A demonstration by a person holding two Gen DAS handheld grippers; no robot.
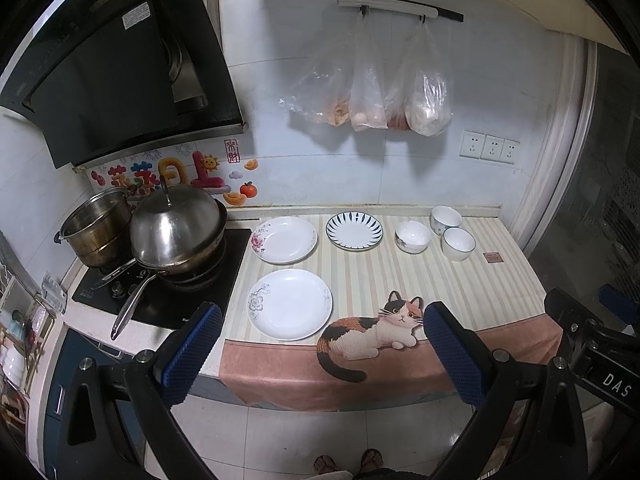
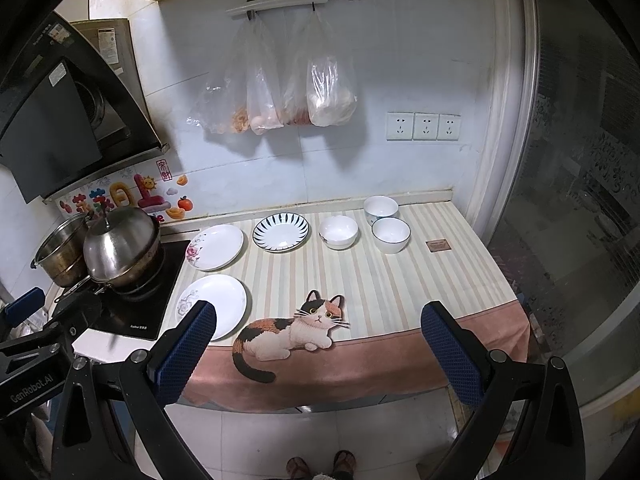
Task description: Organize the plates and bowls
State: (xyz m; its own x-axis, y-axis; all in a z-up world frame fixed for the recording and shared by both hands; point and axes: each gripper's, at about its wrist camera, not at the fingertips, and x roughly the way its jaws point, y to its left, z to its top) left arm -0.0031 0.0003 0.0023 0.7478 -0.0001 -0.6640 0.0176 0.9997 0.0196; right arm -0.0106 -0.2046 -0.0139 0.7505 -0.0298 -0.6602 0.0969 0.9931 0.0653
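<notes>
On the striped cat cloth [image 1: 400, 276] lie three plates: a white plate with a grey flower [image 1: 290, 304] [image 2: 214, 306] at the front left, a white plate with a pink flower [image 1: 286, 239] [image 2: 217, 247] behind it, and a blue-striped plate [image 1: 354, 230] [image 2: 281, 232]. To their right stand three white bowls [image 1: 413, 236] [image 1: 446, 219] [image 1: 458, 243], also in the right wrist view [image 2: 338, 231] [image 2: 381, 209] [image 2: 391, 234]. My left gripper [image 1: 322, 344] is open and empty, held back from the counter's front edge. My right gripper [image 2: 318, 346] is open and empty too.
A stove [image 1: 160, 284] with a lidded pan [image 1: 176, 228] and a steel pot [image 1: 98, 228] stands left of the plates. Plastic bags [image 1: 376, 92] hang on the wall. A small brown tag [image 1: 492, 257] lies right of the bowls. A glass door [image 2: 580, 200] bounds the right side.
</notes>
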